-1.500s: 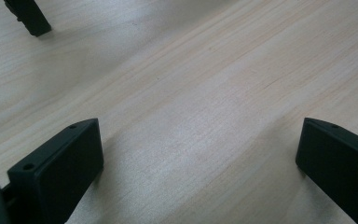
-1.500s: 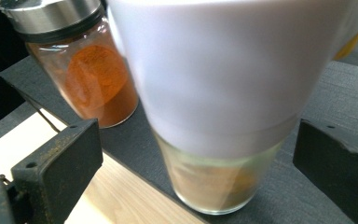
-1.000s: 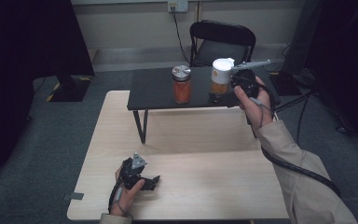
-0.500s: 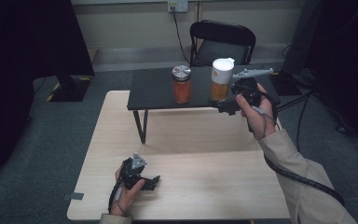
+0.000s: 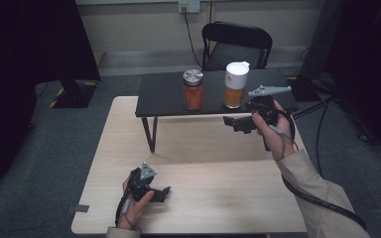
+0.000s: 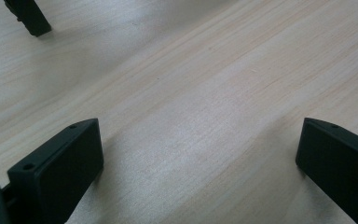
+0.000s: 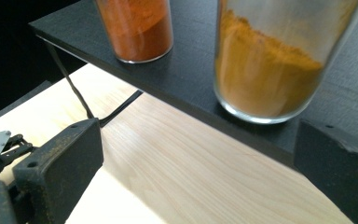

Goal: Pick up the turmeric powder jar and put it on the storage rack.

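Two jars stand on a low black shelf (image 5: 163,96) at the far side of the wooden table (image 5: 208,198). One has a metal lid and red-orange powder (image 5: 193,91) (image 7: 137,28). The other has a white lid and yellow-orange powder (image 5: 235,85) (image 7: 275,60). My right gripper (image 5: 235,124) (image 7: 198,140) hovers open and empty just in front of the shelf's near edge, below the yellow-orange jar and clear of it. My left gripper (image 5: 161,192) (image 6: 198,140) rests open on the table near the front edge, with bare wood between its jaws.
A black chair (image 5: 235,42) stands behind the shelf. One thin shelf leg (image 5: 151,134) (image 6: 28,16) comes down onto the table ahead of my left gripper. Cables trail off the table's right side (image 5: 322,119). Dark floor surrounds the table.
My right gripper has drawn back and down from the white-lidded jar, which stays standing on the shelf. The left gripper has not moved.
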The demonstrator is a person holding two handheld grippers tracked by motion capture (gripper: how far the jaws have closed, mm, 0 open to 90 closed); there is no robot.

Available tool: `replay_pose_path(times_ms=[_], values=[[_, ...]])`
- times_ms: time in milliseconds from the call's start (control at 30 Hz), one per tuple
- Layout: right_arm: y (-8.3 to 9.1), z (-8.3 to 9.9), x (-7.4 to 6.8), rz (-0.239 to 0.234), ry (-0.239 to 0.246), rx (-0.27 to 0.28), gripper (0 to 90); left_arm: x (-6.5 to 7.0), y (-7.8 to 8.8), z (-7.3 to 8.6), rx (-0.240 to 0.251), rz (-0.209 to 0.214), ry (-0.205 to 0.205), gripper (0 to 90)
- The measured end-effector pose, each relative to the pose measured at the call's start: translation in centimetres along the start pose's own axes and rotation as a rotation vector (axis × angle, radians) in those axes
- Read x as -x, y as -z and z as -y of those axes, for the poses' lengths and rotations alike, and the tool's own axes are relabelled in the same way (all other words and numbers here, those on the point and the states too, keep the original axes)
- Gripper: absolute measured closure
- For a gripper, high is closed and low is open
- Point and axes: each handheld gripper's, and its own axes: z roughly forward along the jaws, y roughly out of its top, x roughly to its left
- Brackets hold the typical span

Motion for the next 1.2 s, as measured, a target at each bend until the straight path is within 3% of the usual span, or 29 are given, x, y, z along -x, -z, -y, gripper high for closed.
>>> replay_pose_path(times_ms=[467,1200], values=[[-0.6,2.7,-0.1,-0.011,-0.013,0.01,1.0,0.0,0.0,0.0,0.0,0.0,0.0,0.0],[-1.4,5.5,0.4,-0.053,-0.026,0.011,0.9,0.0,0.0,0.0,0.0,0.0,0.0,0.0]])
